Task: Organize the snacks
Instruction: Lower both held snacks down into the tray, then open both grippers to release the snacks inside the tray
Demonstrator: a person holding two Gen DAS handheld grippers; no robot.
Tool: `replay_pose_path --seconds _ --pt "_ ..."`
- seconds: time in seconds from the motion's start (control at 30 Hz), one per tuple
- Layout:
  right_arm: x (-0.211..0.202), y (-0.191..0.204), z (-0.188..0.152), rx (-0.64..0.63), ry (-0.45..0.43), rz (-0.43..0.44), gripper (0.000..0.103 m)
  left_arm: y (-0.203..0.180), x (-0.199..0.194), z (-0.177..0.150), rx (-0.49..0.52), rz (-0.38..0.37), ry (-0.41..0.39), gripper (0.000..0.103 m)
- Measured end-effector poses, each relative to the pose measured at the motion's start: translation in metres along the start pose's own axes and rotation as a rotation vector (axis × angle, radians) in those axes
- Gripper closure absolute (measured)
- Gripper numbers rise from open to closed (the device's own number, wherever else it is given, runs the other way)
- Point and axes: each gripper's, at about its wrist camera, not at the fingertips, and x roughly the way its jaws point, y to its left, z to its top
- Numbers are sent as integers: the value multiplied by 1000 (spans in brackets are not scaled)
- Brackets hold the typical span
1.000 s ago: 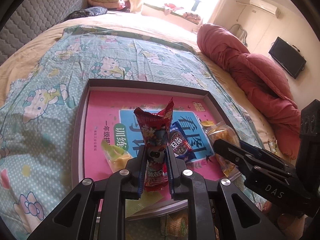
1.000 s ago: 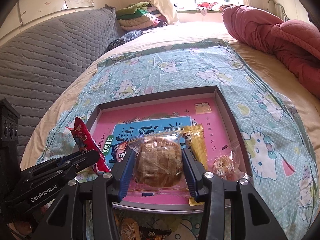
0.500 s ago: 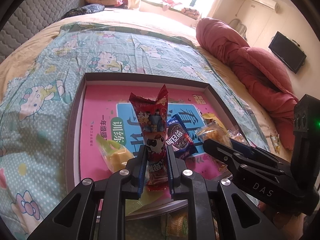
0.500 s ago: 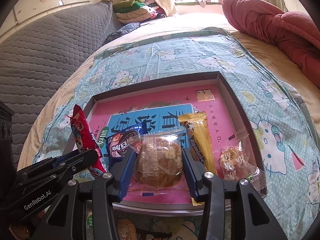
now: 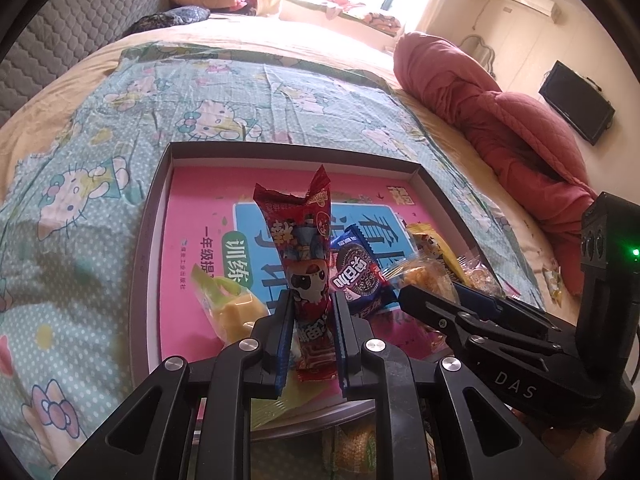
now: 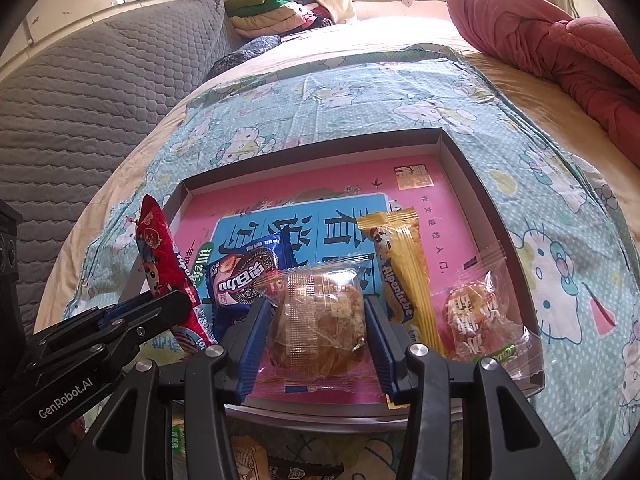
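Two hand-held tools work over a shallow grey tray (image 5: pixel 154 216) that lies on a bed covered with a cartoon-cat sheet (image 5: pixel 224 92). The tray floor is lined with a pink and blue printed book (image 6: pixel 432 216).

Left tool (image 5: pixel 310 312): jaws drawn close together and clamped on the lower part of a red snack stick (image 5: pixel 304 240), which stands upright above the near half of the tray, its crimped top pointing away from the camera. In the right wrist view the same stick (image 6: pixel 164 256) leans over the tray's left wall.

Right tool (image 6: pixel 318 320): jaws part-way apart, both blue pads pressed on the sides of a round pastry in clear wrap (image 6: pixel 320 316), held over the tray's near edge.

Items lying in the tray:
- a blue sandwich-cookie packet (image 6: pixel 246 276), just left of the held pastry and partly under it;
- a long yellow wafer bar (image 6: pixel 400 268), just right of the pastry, running away from the camera;
- a clear-wrapped pastry with red print (image 6: pixel 478 316) at the near right corner, beside the bar;
- a yellow cake in clear wrap (image 5: pixel 230 308) near the left wall, seen only in the left wrist view.

More wrapped snacks (image 6: pixel 248 456) lie on the sheet in front of the tray, partly hidden by the tools. A rolled red quilt (image 5: pixel 500 120) lies along the bed's right side, well apart from the tray.
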Motion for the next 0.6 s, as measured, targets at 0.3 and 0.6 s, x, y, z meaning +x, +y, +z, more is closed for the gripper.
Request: replay_pose_path --seconds 0.3,0.6 --pt "0 -1 0 4 3 -3 55 0 0 1 -3 -1 6 84" --pt "-5 0 5 5 -10 -2 55 1 1 1 -13 -7 10 84"
